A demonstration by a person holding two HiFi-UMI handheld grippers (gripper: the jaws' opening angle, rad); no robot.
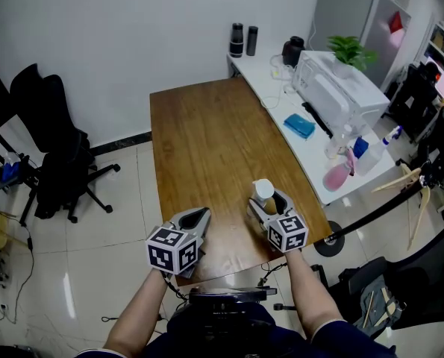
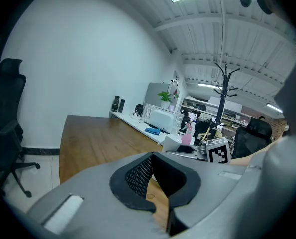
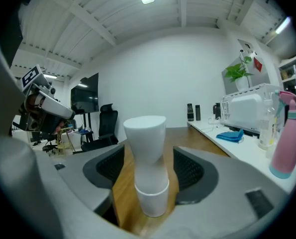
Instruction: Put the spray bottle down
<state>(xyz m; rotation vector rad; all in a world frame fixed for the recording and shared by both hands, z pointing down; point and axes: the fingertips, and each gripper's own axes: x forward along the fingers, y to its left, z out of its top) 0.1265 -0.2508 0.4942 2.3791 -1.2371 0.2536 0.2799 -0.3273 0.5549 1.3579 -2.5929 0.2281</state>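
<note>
The spray bottle has a white top and a brownish body. It stands upright near the front right of the wooden table. My right gripper sits around it with its jaws open. In the right gripper view the bottle's white neck rises between the two pads, with a strip of table showing on either side. My left gripper rests over the table's front edge to the left of the bottle. Its jaws meet at the tips with nothing between them. Its view also catches the bottle top.
A white counter runs along the table's right side. It carries a white appliance, a blue cloth and a pink spray bottle. A black office chair stands on the tiled floor to the left.
</note>
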